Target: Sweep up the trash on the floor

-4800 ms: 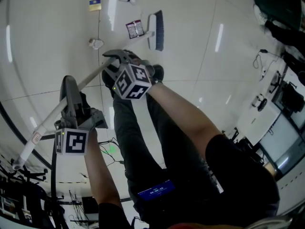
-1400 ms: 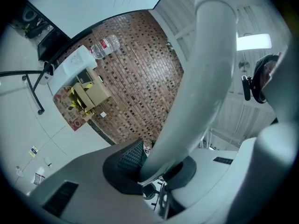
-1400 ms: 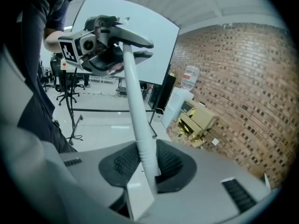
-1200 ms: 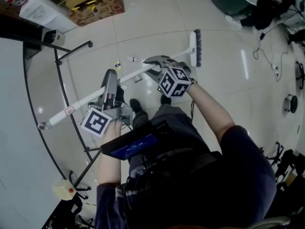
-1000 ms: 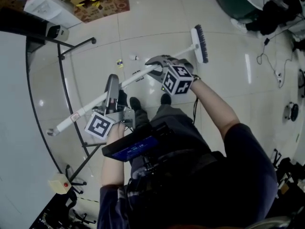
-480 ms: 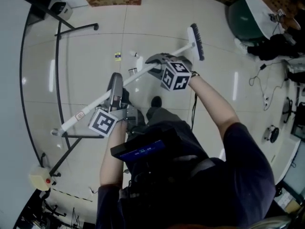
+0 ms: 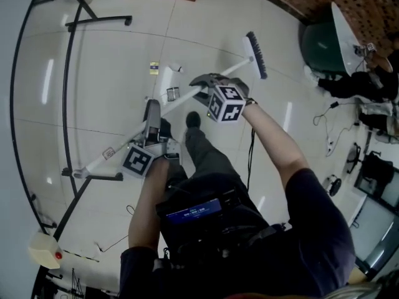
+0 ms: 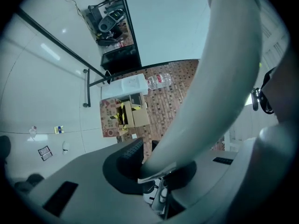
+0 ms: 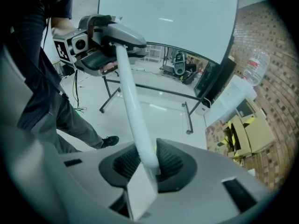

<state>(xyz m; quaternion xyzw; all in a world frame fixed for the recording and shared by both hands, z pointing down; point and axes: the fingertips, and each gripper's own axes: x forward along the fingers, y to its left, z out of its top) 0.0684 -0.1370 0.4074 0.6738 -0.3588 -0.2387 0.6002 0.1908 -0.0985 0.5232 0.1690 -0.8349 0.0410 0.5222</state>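
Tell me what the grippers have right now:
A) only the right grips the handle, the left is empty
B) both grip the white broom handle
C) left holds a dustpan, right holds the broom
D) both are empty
B: the left gripper and the right gripper are each shut on the white broom handle, which sits between the jaws in both gripper views.

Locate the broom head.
Head view, upper right of centre: the broom head sits just beyond the right gripper, to the right of the trash on the floor.
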